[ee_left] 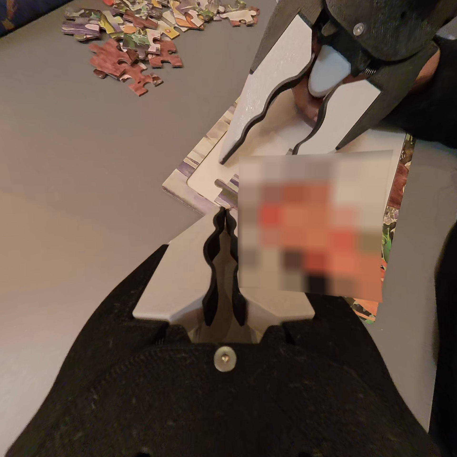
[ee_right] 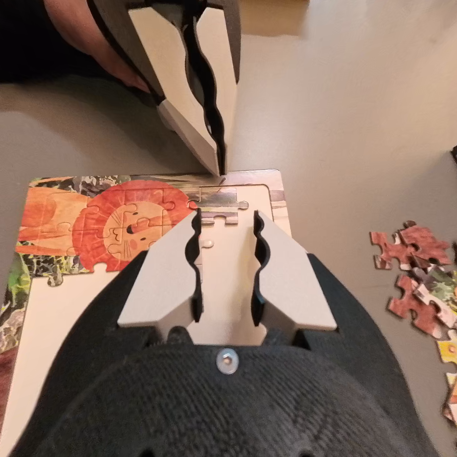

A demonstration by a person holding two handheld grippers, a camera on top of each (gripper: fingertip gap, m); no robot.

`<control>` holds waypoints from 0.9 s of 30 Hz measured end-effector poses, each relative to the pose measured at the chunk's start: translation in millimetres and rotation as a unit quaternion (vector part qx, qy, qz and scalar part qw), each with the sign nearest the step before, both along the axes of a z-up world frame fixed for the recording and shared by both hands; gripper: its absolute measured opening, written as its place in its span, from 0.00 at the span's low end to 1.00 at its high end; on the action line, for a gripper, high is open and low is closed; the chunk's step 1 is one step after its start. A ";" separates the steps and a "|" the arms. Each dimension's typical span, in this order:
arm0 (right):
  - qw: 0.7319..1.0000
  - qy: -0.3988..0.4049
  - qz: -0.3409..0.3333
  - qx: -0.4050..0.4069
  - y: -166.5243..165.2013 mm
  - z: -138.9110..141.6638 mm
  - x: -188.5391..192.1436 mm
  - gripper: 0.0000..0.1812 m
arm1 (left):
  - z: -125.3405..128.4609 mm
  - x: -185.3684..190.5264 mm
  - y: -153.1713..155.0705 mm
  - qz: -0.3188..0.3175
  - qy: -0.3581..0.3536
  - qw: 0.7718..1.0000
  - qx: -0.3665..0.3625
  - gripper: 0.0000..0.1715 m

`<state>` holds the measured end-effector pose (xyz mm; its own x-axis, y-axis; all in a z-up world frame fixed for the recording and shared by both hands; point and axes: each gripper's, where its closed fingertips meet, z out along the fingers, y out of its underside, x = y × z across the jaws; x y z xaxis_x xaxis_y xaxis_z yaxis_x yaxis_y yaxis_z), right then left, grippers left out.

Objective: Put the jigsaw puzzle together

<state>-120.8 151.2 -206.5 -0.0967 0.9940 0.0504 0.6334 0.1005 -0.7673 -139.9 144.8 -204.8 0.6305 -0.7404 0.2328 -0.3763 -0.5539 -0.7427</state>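
The puzzle tray (ee_right: 74, 309) lies on the grey table with an orange lion partly assembled in its left half. A purple-grey piece (ee_right: 217, 205) sits in the tray beside the lion's mane. My right gripper (ee_right: 227, 211) is open and empty, low over the bare part of the tray just short of that piece. My left gripper (ee_right: 220, 173) is shut, its tips touching the tray's far border next to the piece. In the left wrist view, the left gripper (ee_left: 225, 210) meets the tray (ee_left: 205, 178) by the purple piece (ee_left: 227, 190), and the right gripper (ee_left: 258, 155) stands open opposite.
A heap of loose puzzle pieces (ee_right: 415, 259) lies on the table right of the tray; it shows at the top left of the left wrist view (ee_left: 128, 37). A hand (ee_right: 99, 54) holds the left gripper. A mosaic patch covers part of the tray in the left wrist view. Left and right tips are no more than a few centimetres apart.
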 end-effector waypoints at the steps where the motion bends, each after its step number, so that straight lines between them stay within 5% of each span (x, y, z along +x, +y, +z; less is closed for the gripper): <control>1: 1.000 0.003 0.001 -0.014 -1.4 0.8 -0.2 0.23 | -1.0 -0.1 -0.4 -0.001 0.002 1.000 -0.003 0.00; 27: 0.999 -0.016 0.026 -0.035 -8.7 -5.2 -4.8 0.16 | -7.6 -1.9 -2.8 -0.007 0.033 0.999 0.002 0.00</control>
